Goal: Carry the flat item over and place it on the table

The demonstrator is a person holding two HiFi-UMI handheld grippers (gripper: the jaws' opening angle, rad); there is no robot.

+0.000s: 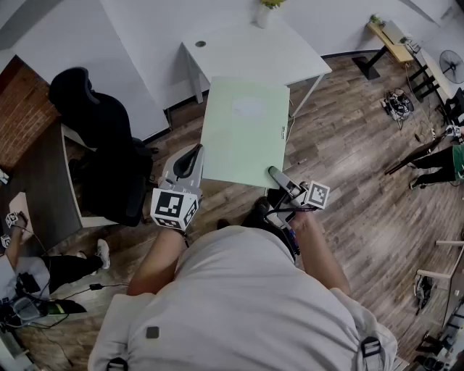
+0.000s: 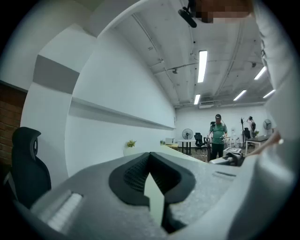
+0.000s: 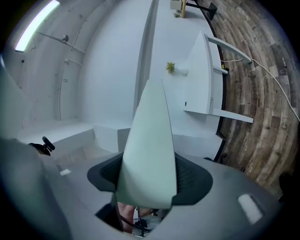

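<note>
The pale green flat board hung in the air over the wooden floor, its far edge beside the white tabletop. I had my left claw clamped on its near left corner and my right claw clamped on its near right corner.

Board near corners hidden inside left claw and right claw, plant cropped at top edge

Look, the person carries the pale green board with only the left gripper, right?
No, both hold it: the head view shows the left gripper and the right gripper each clamped on the near edge of the pale green board.
</note>
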